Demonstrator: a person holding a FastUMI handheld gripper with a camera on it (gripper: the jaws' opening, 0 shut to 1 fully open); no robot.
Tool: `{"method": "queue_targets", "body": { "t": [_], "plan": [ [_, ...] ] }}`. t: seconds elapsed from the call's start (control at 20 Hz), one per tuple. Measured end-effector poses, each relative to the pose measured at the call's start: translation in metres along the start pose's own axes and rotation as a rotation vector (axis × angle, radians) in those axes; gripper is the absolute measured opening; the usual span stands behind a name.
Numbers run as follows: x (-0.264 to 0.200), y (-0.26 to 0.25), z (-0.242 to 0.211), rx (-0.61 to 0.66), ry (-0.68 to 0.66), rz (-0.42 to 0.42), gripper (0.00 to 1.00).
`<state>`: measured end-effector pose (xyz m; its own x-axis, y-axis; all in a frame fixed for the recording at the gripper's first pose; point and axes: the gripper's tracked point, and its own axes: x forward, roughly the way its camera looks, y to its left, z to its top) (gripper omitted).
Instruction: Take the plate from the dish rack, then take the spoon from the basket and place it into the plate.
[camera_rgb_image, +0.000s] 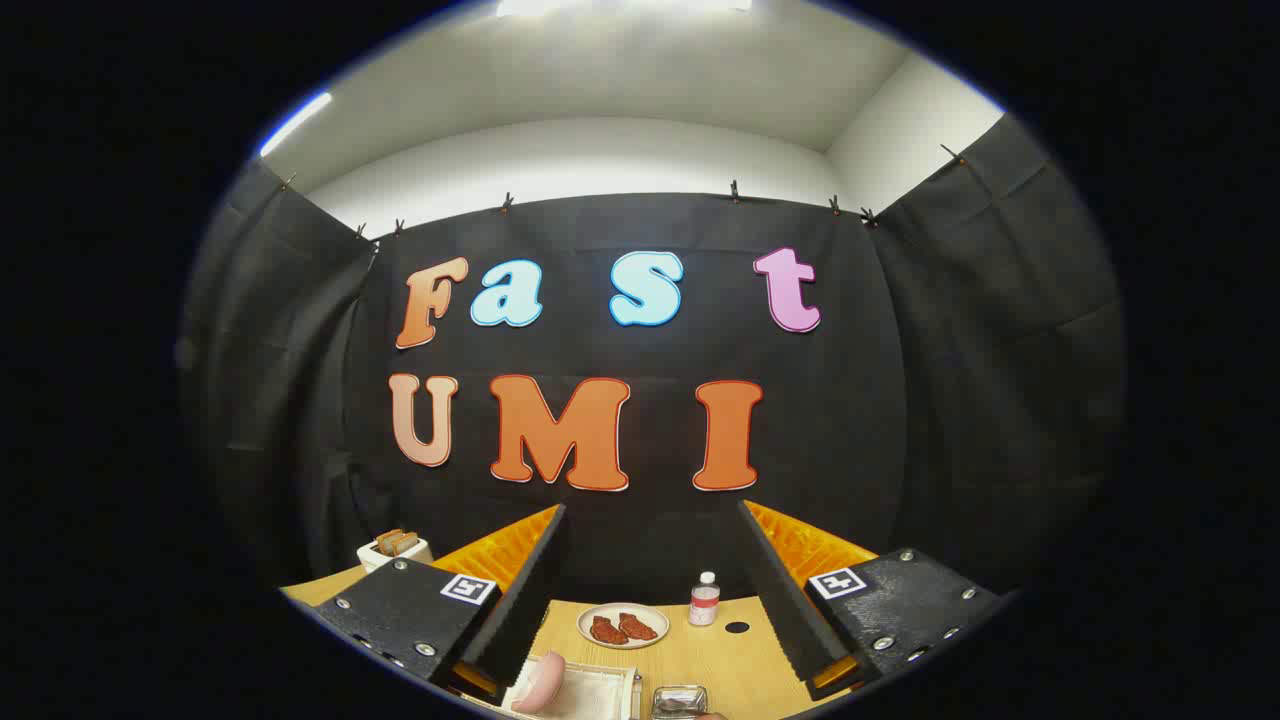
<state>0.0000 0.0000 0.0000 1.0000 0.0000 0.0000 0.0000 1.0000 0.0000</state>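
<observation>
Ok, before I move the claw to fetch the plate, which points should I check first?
1. Claw open: ok, fingers wide apart, nothing between them.
2. Whether the white tray low between the fingers is the rack: cannot tell.
3. Whether the small metal container beside it holds the spoon: cannot tell.
4. Round plate beyond is bare: not ok, two reddish pieces lie on it.
5. Bottle upright: ok.

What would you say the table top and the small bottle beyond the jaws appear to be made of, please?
Light tan table top: probably wood or laminate, matt, faint grain. Small clear white-capped bottle: likely plastic, see-through. The jaws stand open, holding nothing.
</observation>
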Motion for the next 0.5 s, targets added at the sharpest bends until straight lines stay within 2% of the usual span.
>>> {"method": "queue_targets", "body": {
  "t": [0.5],
  "plan": [
    [-0.0053,0.0033,-0.0011,-0.014,0.014,-0.007,0.98]
  ]
}}
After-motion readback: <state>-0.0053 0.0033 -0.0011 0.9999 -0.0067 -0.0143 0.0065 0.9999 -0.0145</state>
